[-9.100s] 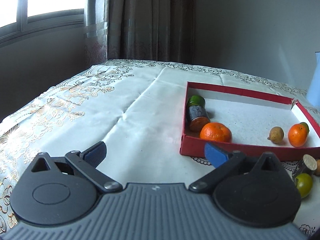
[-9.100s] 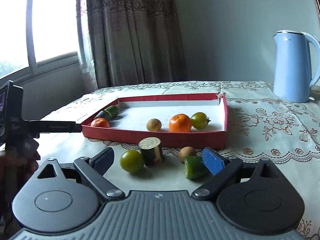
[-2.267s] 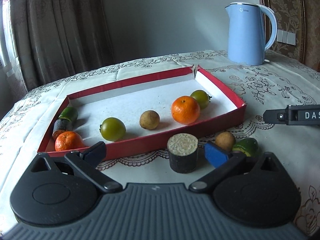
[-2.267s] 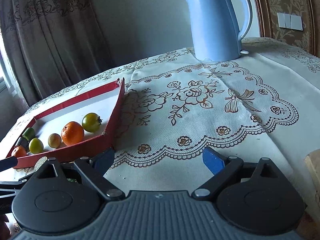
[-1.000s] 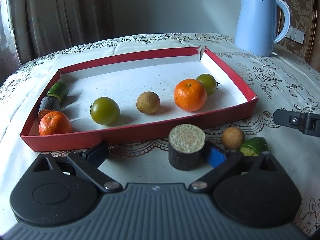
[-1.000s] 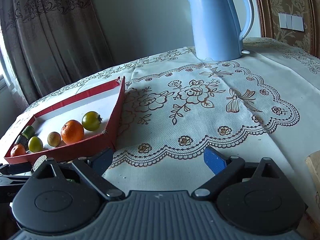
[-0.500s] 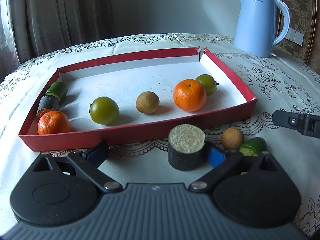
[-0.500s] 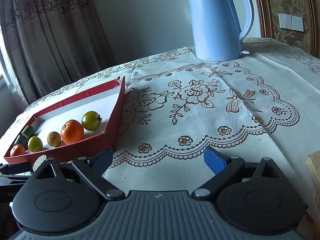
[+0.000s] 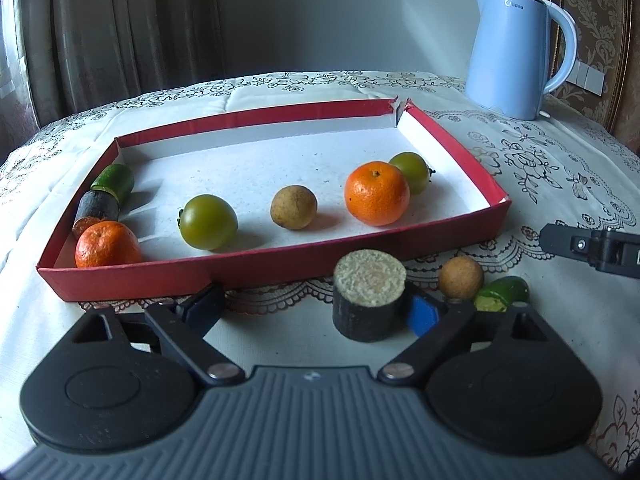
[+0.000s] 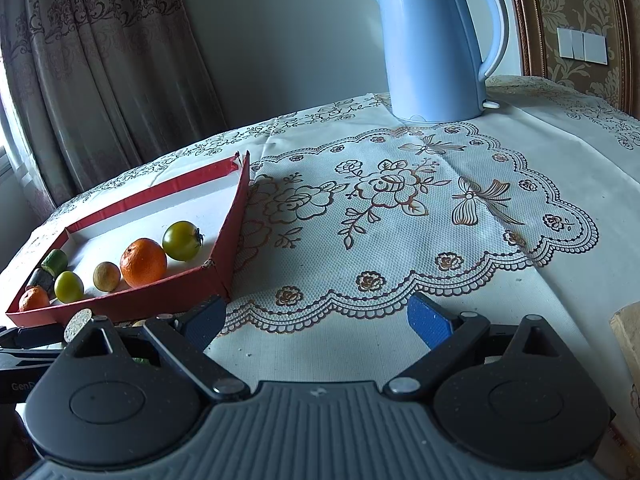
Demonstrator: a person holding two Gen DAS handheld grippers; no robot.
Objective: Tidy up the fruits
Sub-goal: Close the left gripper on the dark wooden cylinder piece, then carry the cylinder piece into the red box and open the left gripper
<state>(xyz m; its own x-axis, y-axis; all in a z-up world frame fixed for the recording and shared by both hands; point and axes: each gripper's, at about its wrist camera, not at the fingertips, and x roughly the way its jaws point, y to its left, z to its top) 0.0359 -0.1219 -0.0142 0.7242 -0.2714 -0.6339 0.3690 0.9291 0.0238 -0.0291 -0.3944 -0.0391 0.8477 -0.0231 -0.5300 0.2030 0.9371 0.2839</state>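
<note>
My left gripper [image 9: 310, 307] fills the bottom of the left wrist view. Its jaws have just been closing, yet they stand apart. Between them, toward the right-hand blue pad [image 9: 420, 314], stands a short dark cylinder [image 9: 368, 300]. Its long axis is upright, and its pale, grainy cut face points up. The pad sits just beside its right flank; I cannot tell whether they touch. The left-hand pad is well apart from it.

Right of the cylinder, on the lace tablecloth [image 9: 560, 168], lie a small brown round fruit [image 9: 461, 278] and a green piece [image 9: 502, 294] lying on its side, cut end toward the lower left.

Across the middle of that frame sits a shallow red tray [image 9: 280, 266] with a white floor. Inside, from left to right: a green piece [image 9: 114, 178] and a dark piece [image 9: 96, 210] lying end to end along the left wall, an orange [image 9: 107, 245] in the near left corner, a green tomato [image 9: 208, 222], a brown round fruit [image 9: 293, 212], a larger orange [image 9: 377, 193] and a second green tomato [image 9: 412, 166] just behind it.

A pale blue kettle [image 9: 516, 52] stands in the upper right.

In the right wrist view, my right gripper [image 10: 316, 318] has its jaws wide apart over bare tablecloth, holding nothing. The tray appears at the left of that frame, the kettle at the top.
</note>
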